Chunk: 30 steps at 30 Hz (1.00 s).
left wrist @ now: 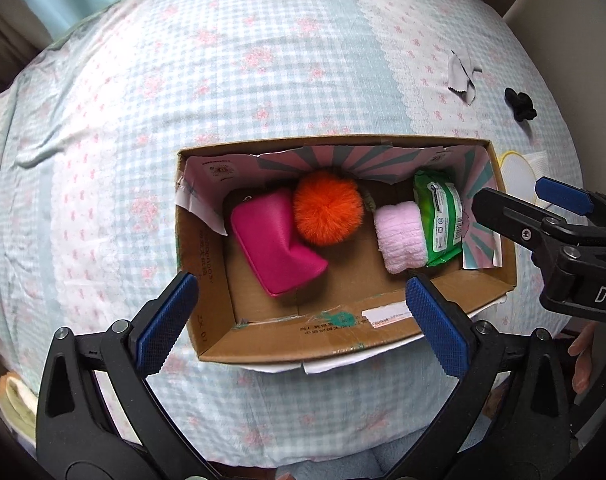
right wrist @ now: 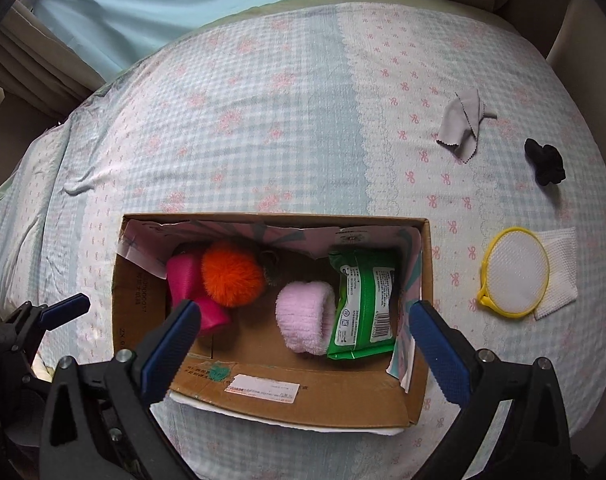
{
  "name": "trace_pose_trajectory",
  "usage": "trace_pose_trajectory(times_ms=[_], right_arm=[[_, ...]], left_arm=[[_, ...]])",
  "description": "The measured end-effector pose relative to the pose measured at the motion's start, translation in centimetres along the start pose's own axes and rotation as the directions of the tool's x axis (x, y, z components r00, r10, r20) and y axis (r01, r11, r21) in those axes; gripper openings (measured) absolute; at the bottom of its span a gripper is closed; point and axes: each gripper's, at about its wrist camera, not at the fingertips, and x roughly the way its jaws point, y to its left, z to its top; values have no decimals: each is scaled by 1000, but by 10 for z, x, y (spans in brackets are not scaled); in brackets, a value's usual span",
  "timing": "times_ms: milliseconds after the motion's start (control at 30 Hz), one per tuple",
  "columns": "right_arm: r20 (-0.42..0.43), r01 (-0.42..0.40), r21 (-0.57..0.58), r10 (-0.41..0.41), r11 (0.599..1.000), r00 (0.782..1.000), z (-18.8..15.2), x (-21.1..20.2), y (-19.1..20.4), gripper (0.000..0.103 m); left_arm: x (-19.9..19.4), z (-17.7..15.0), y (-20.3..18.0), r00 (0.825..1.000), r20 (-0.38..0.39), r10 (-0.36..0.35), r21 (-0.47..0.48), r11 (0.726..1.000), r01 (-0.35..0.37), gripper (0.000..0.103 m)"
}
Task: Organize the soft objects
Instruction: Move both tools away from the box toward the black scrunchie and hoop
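An open cardboard box (left wrist: pixel 343 336) (right wrist: pixel 303 404) sits on the bed. Inside lie a magenta pouch (left wrist: pixel 273 246) (right wrist: pixel 187 280), an orange fluffy ball (left wrist: pixel 328 209) (right wrist: pixel 231 273), a rolled pink towel (left wrist: pixel 401 236) (right wrist: pixel 305 316) and a green wipes pack (left wrist: pixel 441 218) (right wrist: pixel 363 304). My left gripper (left wrist: pixel 301 320) is open and empty over the box's near wall. My right gripper (right wrist: pixel 303 346) is open and empty over the box; it shows at the right of the left wrist view (left wrist: pixel 515 206).
On the checked bedspread right of the box lie a grey cloth (right wrist: pixel 463 124) (left wrist: pixel 463 76), a black scrunchie (right wrist: pixel 545 160) (left wrist: pixel 519 104), a yellow-rimmed mesh ring (right wrist: pixel 515 270) and a white cloth (right wrist: pixel 559 276) under it. A curtain hangs beyond the bed.
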Motion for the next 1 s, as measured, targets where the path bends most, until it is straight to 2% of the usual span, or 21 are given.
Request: trace_pose_trajectory(times_ms=[133,267,400,533,667,800,900,1000], right_arm=[[94,24,-35,-21,999,995,-12,-57,6,103],[192,44,-57,-32,997,981,-26,-117,10,103],[289,57,-51,-40,997,957,-41,-168,9,103],[355,76,-14,-66,997,933,-52,-201,-1,103],[402,135,43,-141,990,905,-61,-222,-17,103],[415,141,114,-176,983,892,-66,-233,-42,103],[417,158,165,-214,974,884,-68,-237,-62,103],[407,155,216,-233,964,883,-67,-236,-86,103]], left_arm=[[-47,-15,4,997,78,5,-51,999,-1,103],[-97,-33,6,985,171,1,-97,995,16,103],[-142,-48,7,967,253,-1,-142,989,39,103],[-171,-51,3,950,313,-11,-158,985,64,103],[-191,-37,-7,931,365,-17,-126,990,68,103],[-204,-12,-24,913,406,-34,-67,996,67,103],[-204,13,-44,908,415,-62,-12,997,74,103],[-197,40,-70,911,404,-87,47,996,75,103]])
